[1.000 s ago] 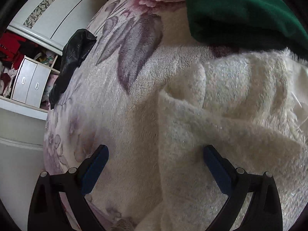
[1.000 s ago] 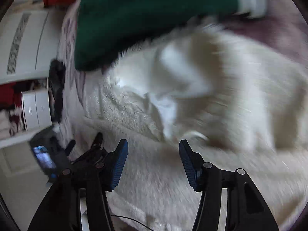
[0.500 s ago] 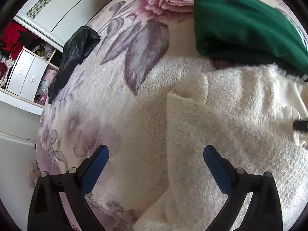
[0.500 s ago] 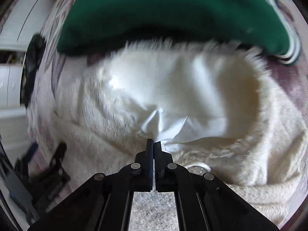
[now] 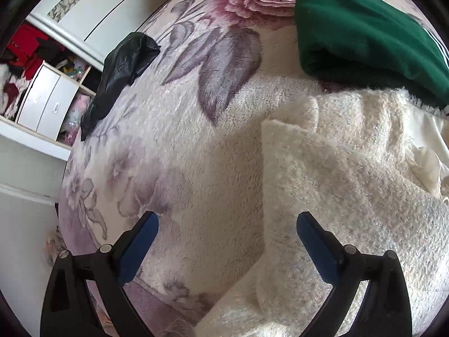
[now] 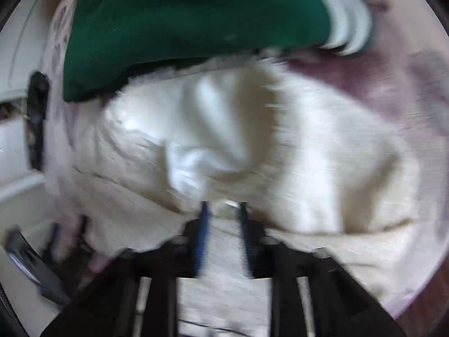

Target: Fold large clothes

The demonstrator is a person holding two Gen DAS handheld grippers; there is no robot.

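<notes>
The left gripper hangs with its jaws wide apart and holds nothing, low over the near edge of the bed, one finger above the blanket and the other above the folded edge of the cream fluffy garment; I judge it waits there to take that edge for the next fold. The right gripper is blurred, its jaws stand narrow with a small gap, and I cannot tell whether any cloth is between them; its tips are at the smooth white lining in the middle of the garment. The garment lies on the floral blanket of the bed, partly folded. Behind it, touching its far edge, lies a green garment with white stripes. Farther left a black garment hangs over the bed side, and beyond stand white drawers and a white wardrobe.
</notes>
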